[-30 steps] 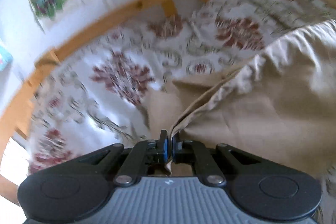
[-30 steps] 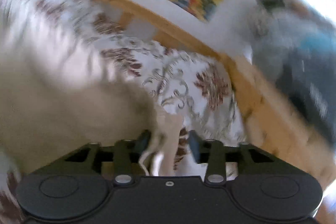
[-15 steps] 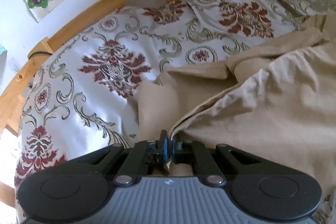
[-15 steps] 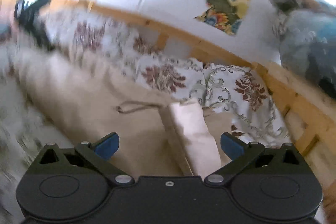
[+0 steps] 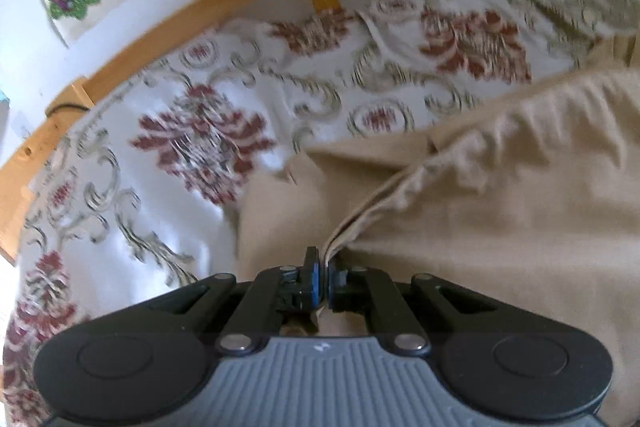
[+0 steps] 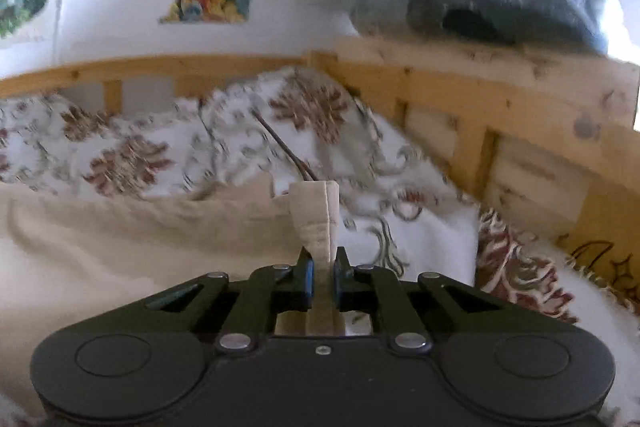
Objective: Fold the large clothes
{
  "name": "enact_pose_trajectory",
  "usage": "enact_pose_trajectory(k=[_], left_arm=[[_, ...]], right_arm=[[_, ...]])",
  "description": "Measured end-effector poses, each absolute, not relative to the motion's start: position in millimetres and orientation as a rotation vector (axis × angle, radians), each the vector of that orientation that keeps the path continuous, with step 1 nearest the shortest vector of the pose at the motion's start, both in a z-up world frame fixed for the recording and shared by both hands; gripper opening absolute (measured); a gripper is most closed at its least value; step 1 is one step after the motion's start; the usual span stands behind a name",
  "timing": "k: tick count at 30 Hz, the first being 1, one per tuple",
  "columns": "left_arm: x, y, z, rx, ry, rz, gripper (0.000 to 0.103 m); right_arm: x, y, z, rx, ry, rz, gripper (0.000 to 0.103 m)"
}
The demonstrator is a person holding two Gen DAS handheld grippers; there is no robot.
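Beige garment (image 5: 500, 211), blurred, edges out of frame

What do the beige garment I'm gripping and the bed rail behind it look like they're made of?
Beige garment: probably matte woven cotton, soft enough to gather into wrinkles at the seam; both the left gripper and the right gripper pinch it. Bed rail: light wood, likely pine, with visible knots and grain.
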State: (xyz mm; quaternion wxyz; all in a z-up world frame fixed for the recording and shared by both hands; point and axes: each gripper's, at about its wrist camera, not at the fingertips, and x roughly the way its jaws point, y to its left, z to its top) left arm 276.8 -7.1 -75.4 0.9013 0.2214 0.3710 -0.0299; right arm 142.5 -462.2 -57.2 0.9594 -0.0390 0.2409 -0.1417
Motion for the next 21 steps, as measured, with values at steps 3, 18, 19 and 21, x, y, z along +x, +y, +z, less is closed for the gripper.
enact_pose_trajectory(k=[3,18,19,21], left_arm=[[274,4,-77,0.395,0.783,-0.077,0.007],[209,125,-35,-0.068,0.724,-0.075,0.099],[209,130,-40,-0.089,0.749,-0.06,0.097],[211,138,-51,-0.138,0.802,-0.048,0.09]], right_arm=[[154,-459,-72,-0.131,0.51,-0.268,0.01],[143,-450,-59,-0.049,0.519,-0.218,0.072],[143,-451,-58,-0.033,0.523,-0.215,0.075],[143,-453,-59,-0.005,0.532,-0.215,0.077]])
